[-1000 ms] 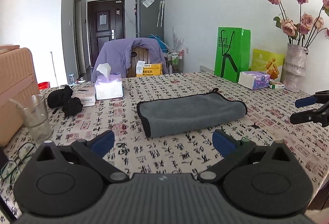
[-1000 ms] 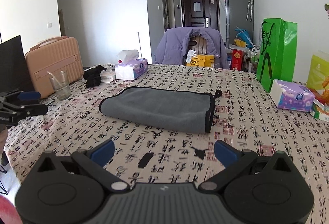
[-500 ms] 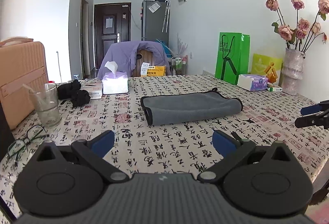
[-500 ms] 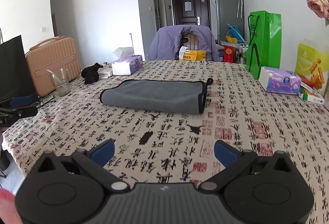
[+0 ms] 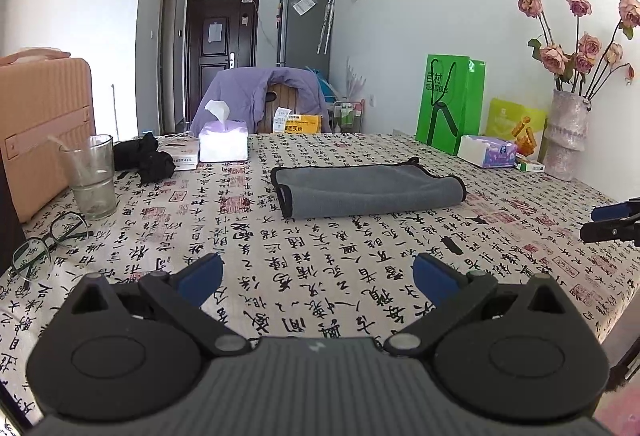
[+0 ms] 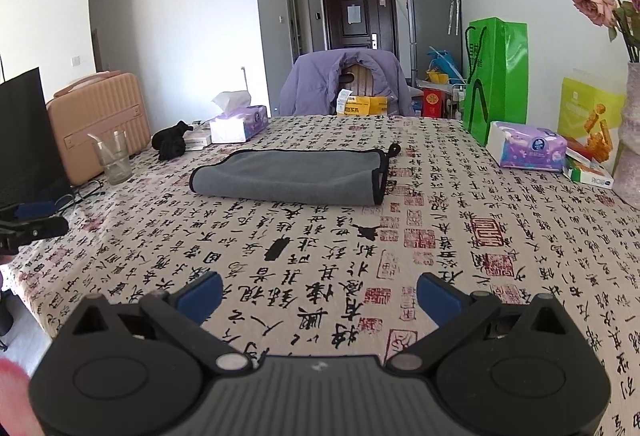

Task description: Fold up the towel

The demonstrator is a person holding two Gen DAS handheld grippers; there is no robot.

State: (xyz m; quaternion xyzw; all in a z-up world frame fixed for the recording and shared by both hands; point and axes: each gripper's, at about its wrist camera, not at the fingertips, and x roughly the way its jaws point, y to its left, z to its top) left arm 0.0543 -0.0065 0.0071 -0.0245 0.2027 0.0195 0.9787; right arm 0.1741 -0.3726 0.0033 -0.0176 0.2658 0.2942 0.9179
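A grey towel [image 5: 368,191] with black trim lies folded flat in the middle of the table; it also shows in the right wrist view [image 6: 292,181]. My left gripper [image 5: 318,278] is open and empty, held back over the table's near edge, well short of the towel. My right gripper [image 6: 318,294] is open and empty, also back from the towel. The right gripper's fingers [image 5: 612,222] show at the right edge of the left wrist view. The left gripper's fingers [image 6: 32,226] show at the left edge of the right wrist view.
The table wears a calligraphy-print cloth [image 5: 320,248]. On the left stand a glass [image 5: 90,175], eyeglasses [image 5: 44,242], a black cloth [image 5: 146,157], a tissue box [image 5: 222,145] and a pink suitcase [image 5: 38,123]. On the right are a green bag [image 5: 450,103], a tissue pack [image 5: 486,151] and a flower vase [image 5: 564,135].
Both grippers have drawn back toward the table's near edge, so the towel looks smaller and farther. The towel has not moved. Both grippers stay open.
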